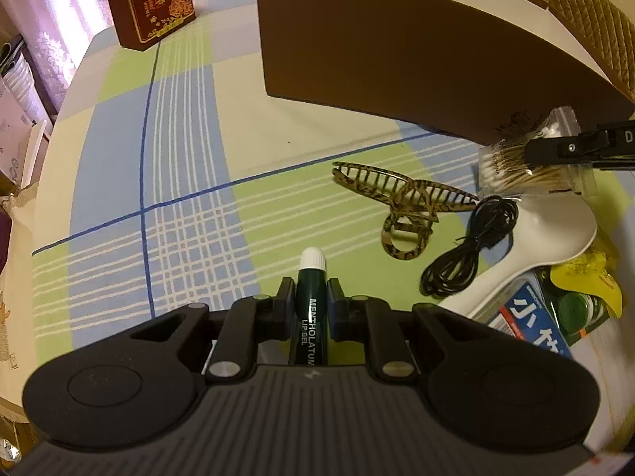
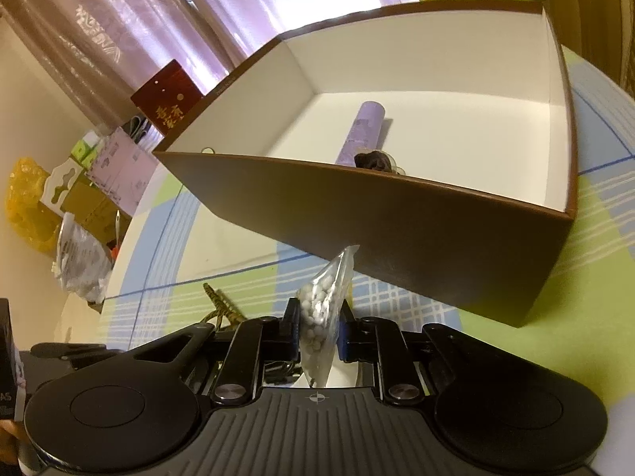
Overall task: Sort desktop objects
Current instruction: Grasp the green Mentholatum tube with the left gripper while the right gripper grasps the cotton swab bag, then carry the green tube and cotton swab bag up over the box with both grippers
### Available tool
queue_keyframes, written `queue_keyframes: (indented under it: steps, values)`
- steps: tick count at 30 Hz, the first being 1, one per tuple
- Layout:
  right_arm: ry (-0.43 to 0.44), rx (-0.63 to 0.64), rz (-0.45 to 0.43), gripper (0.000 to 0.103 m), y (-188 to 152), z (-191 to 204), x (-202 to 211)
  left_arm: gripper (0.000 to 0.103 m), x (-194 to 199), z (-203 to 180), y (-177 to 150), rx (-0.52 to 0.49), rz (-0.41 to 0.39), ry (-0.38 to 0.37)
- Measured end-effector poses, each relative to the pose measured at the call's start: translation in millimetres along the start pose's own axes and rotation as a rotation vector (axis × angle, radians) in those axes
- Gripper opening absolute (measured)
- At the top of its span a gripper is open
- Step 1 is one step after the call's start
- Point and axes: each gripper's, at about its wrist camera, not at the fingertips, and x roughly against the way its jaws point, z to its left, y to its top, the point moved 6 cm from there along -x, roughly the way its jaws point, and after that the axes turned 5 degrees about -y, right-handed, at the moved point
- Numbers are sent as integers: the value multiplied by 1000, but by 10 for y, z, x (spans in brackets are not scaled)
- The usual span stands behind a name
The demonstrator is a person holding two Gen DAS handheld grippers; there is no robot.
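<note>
My left gripper (image 1: 311, 303) is shut on a dark green lip gel tube (image 1: 310, 309) with a white cap, held above the plaid tablecloth. My right gripper (image 2: 319, 323) is shut on a clear bag of cotton swabs (image 2: 321, 309); it shows in the left wrist view (image 1: 520, 162) with the bag at the far right. The brown box (image 2: 397, 222) with a white inside stands just ahead of the right gripper and holds a purple tube (image 2: 363, 133) and a dark object (image 2: 373, 160). A tortoiseshell hair claw (image 1: 401, 198) and a coiled black cable (image 1: 472, 246) lie on the cloth.
A white spoon-shaped dish (image 1: 532, 254), a blue-and-white packet (image 1: 532, 317), a green-capped jar (image 1: 579, 309) and a yellow wrapper (image 1: 595, 273) lie at the right. A red gift box (image 1: 149, 0) stands at the back left. Clutter lies beyond the table's left edge.
</note>
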Motion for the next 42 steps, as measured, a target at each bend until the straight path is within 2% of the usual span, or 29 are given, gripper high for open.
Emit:
queue_keyframes:
  steps: [8, 19, 32, 42]
  values:
    - [6, 35, -23, 14, -33, 77, 177, 13, 117, -55, -14, -11, -21, -14]
    - [19, 67, -75, 14, 23, 170, 487, 13, 509, -131, 60, -20, -118, -33]
    - [20, 66, -122, 14, 126, 176, 824, 13, 945, -357, 318, -59, -240, -72]
    - [14, 74, -180, 14, 403, 137, 1078, 13, 1098, -561, 617, -92, -314, -126]
